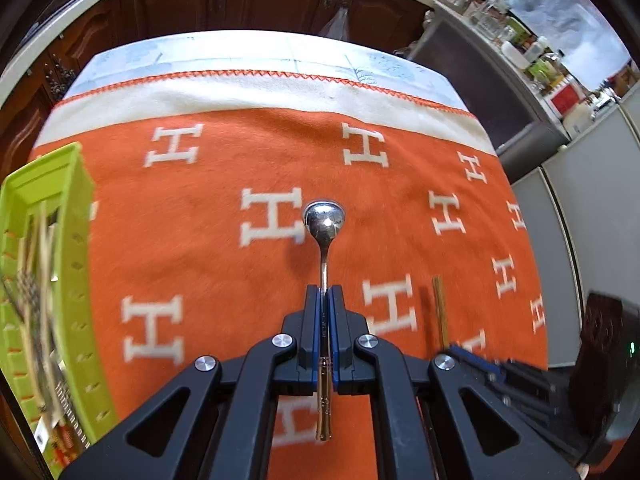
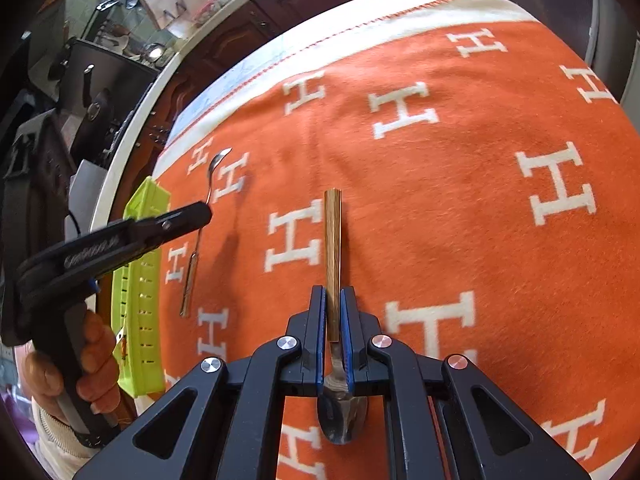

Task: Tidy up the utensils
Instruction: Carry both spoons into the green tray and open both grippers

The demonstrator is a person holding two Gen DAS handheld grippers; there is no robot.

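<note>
Right claw: our right gripper (image 2: 331,312) pinches a wood-handled spoon with a dark metal bowl (image 2: 333,248) at the neck; bowl toward us, handle pointing far, low over the orange blanket with white H letters (image 2: 460,208).
Left claw: our left gripper (image 1: 324,312) is pressed together on a slim shiny steel spoon (image 1: 325,224), held mid-handle, bowl far, clear of the blanket.
Tray: the lime-green slotted plastic tray (image 1: 76,208) lies at the table's left edge, long axis near-to-far.
Turning relation: we judge the left gripper nearer the tray; the steel spoon's axis runs roughly parallel to it, so a leftward carry should suffice.
</note>
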